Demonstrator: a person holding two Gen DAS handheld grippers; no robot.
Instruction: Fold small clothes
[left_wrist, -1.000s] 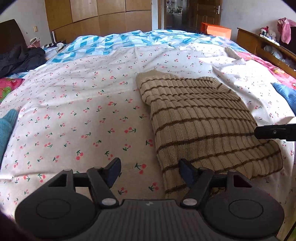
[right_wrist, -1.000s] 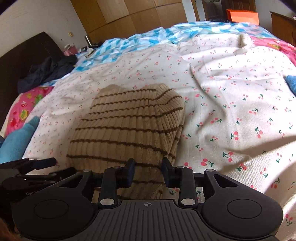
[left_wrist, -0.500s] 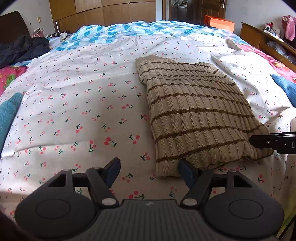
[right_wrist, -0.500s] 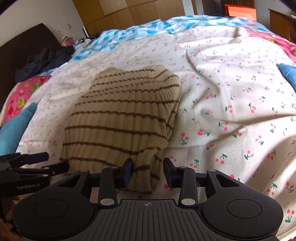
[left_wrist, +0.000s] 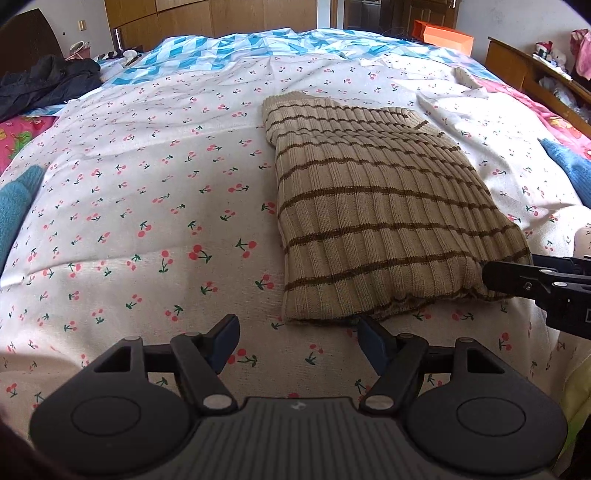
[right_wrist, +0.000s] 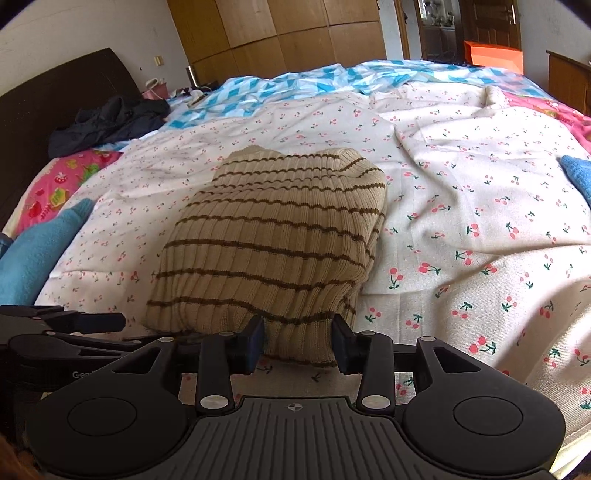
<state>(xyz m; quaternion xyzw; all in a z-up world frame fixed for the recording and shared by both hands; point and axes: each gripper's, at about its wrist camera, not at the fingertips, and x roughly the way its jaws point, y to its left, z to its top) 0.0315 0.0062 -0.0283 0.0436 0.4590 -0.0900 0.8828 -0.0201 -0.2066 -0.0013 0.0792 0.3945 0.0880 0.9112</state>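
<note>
Cherry-print bedspread (left_wrist: 155, 206) fills both views, stretched over a wide bed with wooden wardrobes behind, and on it lies the striped knit sweater (left_wrist: 373, 206), already doubled into a thick rectangle. It sits toward the near edge of the bed, its long axis running away from that edge toward the far side.

The left gripper (left_wrist: 297, 338) hovers just short of the sweater's near end, off its left corner, jaws standing wide with only bedspread between them. Nothing held there.

Over to the right gripper (right_wrist: 298, 345): its jaws have just been opening, and now they stand moderately apart, straddling the near hem of the sweater by its right corner. The knit bulges up between the pads, but there seems to be a sliver of air on each side, so this reads as a release, not a pinch.

So what does the next move hinge on? Both grippers are lined up along the same short near edge, one at each corner, with the whole length of the garment lying ahead of them. The right is the closer, its jaws around the hem; the left is a touch clear. A dark jacket (right_wrist: 110, 118) and blue cloth (right_wrist: 40, 243) lie well apart, toward the bed's left side.
</note>
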